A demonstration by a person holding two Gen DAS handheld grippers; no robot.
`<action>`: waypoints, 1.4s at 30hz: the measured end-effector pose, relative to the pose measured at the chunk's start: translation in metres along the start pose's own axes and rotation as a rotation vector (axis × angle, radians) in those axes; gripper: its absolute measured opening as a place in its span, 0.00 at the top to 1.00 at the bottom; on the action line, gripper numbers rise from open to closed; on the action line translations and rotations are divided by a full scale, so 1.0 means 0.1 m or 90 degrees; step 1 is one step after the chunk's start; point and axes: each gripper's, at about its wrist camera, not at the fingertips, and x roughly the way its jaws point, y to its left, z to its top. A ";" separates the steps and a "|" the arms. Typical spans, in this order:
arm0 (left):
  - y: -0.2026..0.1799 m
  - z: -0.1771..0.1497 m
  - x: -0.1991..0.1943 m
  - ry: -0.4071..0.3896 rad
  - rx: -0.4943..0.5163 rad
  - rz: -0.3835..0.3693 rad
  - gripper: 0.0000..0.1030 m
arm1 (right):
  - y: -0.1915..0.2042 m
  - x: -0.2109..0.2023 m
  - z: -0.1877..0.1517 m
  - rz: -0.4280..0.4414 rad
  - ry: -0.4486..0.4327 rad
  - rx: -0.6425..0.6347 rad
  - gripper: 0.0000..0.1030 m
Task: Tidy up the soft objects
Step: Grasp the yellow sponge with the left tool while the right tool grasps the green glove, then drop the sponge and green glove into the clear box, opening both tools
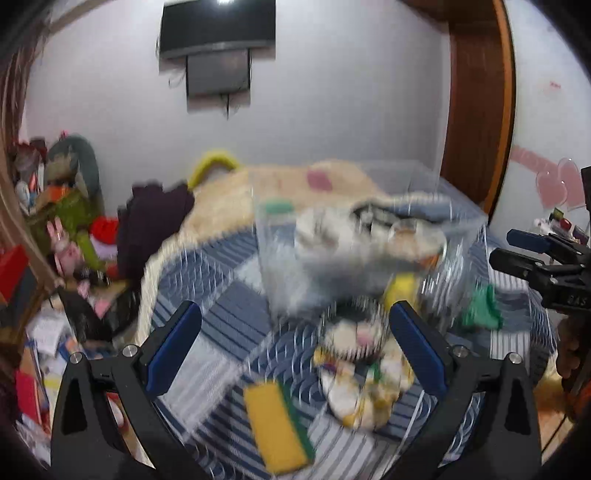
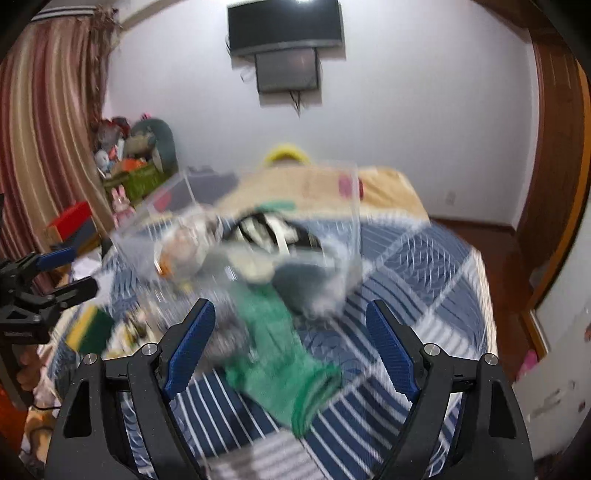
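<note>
The left gripper [image 1: 295, 349] has its blue-padded jaws spread wide and holds nothing. Between them, on the blue striped bedspread [image 1: 221, 325], lies a blurred black-and-white plush toy [image 1: 356, 334] on top of some pale patterned cloth [image 1: 360, 395]. Just in front of the clear bin and nearer the camera than the toy sits a yellow sponge with a green edge [image 1: 277, 428].

The right gripper [image 2: 288, 343] is also wide open and empty. A green cloth [image 2: 280, 354] lies flat on the bedspread [image 2: 424, 280] between its fingers, stretching from the front of the bin back toward the camera.

The clear plastic bin [image 1: 369, 236] stands on the bed beyond both grippers. Inside it are soft things in a blurred heap: grey and white fabric, something blue, a striped black-and-white piece [image 2: 269, 229], and a small orange-and-white item [image 2: 177, 247]. A second sponge shows yellow against the bin's front wall [image 1: 400, 290].

Behind the bin a beige blanket [image 1: 229, 199] covers the far end of the bed, with a dark purple garment [image 1: 155, 218] to the bin's left. A television [image 2: 284, 26] hangs on the wall above the bin, and striped curtains [image 2: 44, 122] hang far left of it.
</note>
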 end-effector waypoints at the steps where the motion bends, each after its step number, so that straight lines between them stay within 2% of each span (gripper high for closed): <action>1: 0.02 -0.05 0.03 0.013 -0.005 -0.002 0.00 | -0.02 0.02 -0.04 0.000 0.012 0.002 0.20; 4: 0.13 -0.23 0.11 0.043 -0.026 0.008 0.00 | -0.07 0.14 -0.22 -0.008 0.050 0.006 0.20; 8: 0.27 -0.41 0.24 0.084 -0.062 0.011 0.00 | -0.09 0.26 -0.27 0.006 0.073 0.014 0.21; 12: 0.33 -0.57 0.26 0.085 -0.089 -0.007 0.00 | -0.06 0.31 -0.28 0.019 0.083 0.006 0.38; 14: 0.32 -0.62 0.23 0.074 -0.095 -0.005 0.02 | -0.05 0.29 -0.28 0.019 0.079 0.001 0.44; 16: 0.31 -0.64 0.20 0.068 -0.087 -0.004 0.17 | -0.02 0.25 -0.28 0.025 0.077 -0.004 0.61; 17: 0.28 -0.65 0.20 0.071 -0.076 -0.005 0.26 | -0.01 0.24 -0.27 0.033 0.076 -0.005 0.65; 19: 0.26 -0.65 0.20 0.075 -0.068 -0.012 0.37 | 0.01 0.21 -0.30 0.033 0.072 -0.010 0.79; 21: 0.25 -0.64 0.21 0.076 -0.064 -0.019 0.58 | 0.02 0.19 -0.29 0.031 0.065 -0.013 0.86; 23: 0.24 -0.64 0.20 0.079 -0.061 -0.026 0.71 | 0.00 0.17 -0.30 0.031 0.059 -0.009 0.87; 29: 0.18 -0.56 0.05 0.046 -0.053 -0.018 0.71 | -0.07 -0.03 -0.30 0.012 0.017 -0.002 0.87; 42: 0.01 0.13 -0.14 -0.071 -0.016 -0.036 0.71 | 0.00 -0.45 0.08 -0.011 -0.106 -0.012 0.87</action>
